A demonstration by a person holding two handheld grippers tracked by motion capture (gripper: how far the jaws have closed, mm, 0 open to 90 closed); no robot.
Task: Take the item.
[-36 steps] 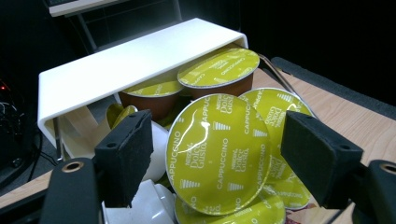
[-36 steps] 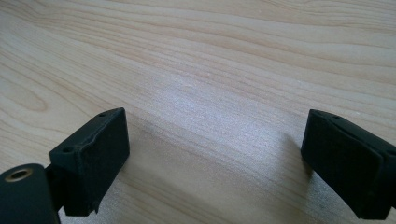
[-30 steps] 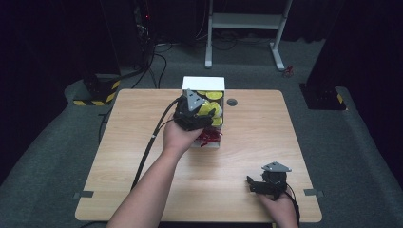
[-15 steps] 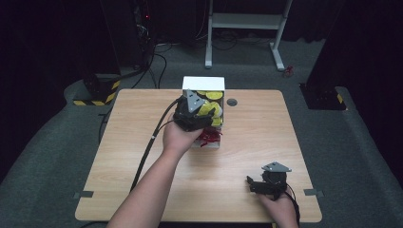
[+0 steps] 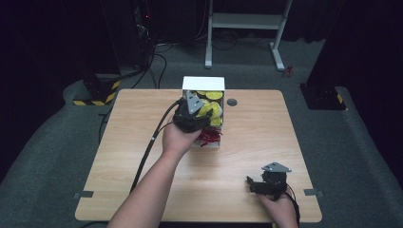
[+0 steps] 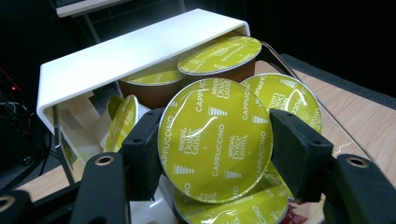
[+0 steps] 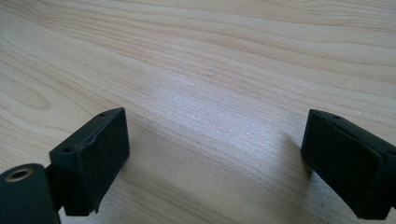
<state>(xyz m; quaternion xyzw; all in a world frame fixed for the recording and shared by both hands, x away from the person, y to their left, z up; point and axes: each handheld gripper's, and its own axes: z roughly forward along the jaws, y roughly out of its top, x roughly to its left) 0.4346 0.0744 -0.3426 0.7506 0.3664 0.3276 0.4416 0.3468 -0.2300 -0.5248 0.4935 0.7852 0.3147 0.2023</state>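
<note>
Left tongs (image 6: 212, 154) have just closed on a cappuccino capsule (image 6: 215, 140) atop the white box's (image 5: 203, 84) pile; lifting could topple neighbouring capsules. Right tongs (image 7: 212, 163) gape wide, well apart

— What sort of place is this?

— A lab or recording studio. A lone wooden table (image 5: 142, 156) stands on grey carpet (image 5: 57, 156), with black curtains (image 5: 47, 38) all around.

— Anything else?

— Cables (image 5: 157, 57) trail across the floor, hazard-striped equipment bases (image 5: 95, 92) stand beside the table, and a white metal stand (image 5: 247, 28) waits behind.
</note>
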